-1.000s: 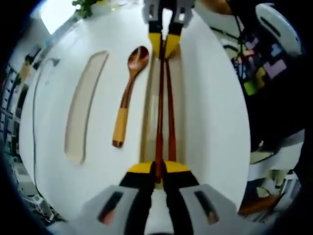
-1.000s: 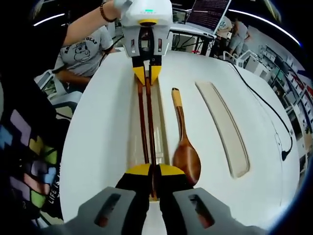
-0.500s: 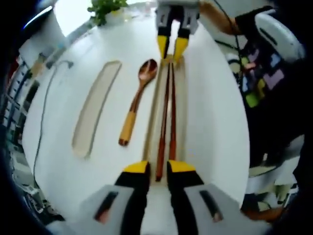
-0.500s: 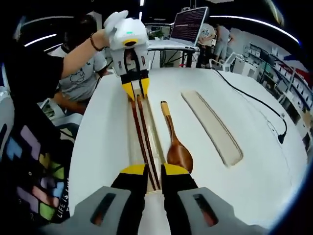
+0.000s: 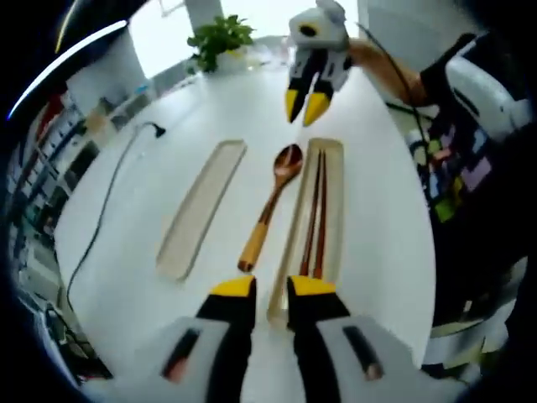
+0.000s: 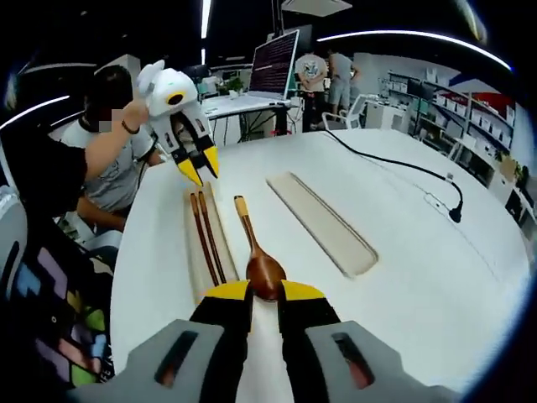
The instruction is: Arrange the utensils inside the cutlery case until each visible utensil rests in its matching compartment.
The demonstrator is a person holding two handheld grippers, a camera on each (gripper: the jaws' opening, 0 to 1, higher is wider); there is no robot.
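Chopsticks (image 5: 317, 211) lie side by side inside the long narrow tray (image 5: 334, 180) on the white desk (image 5: 134, 243), reaching from near the left claw (image 5: 270, 290) toward twelve o'clock in the left gripper view. Just beside that tray, at its ten o'clock side, the wooden spoon (image 5: 270, 206) rests on the bare desk, bowl away from the camera and its pale handle end nearest; it seems to touch the tray's edge, though that cannot be told for sure. A second, wider tray (image 5: 200, 207) lies well apart at nine o'clock, with nothing in it. The left claw has its yellow-tipped jaws slightly apart, holding nothing, above the near end of the chopstick tray. The right claw (image 5: 307, 105) hangs in the air at twelve o'clock, jaws apart and holding nothing.

In the right gripper view the same layout is seen from the other end: the chopsticks (image 6: 207, 242) in their tray (image 6: 192, 260) at eleven o'clock, the spoon (image 6: 256, 256) with its bowl just before the right claw (image 6: 265, 292), the wider tray (image 6: 323, 225) at one o'clock. The left claw (image 6: 200, 166) is lifted above the far end, jaws parted. A black cable (image 6: 394, 164) runs across the desk to a plug at three o'clock.
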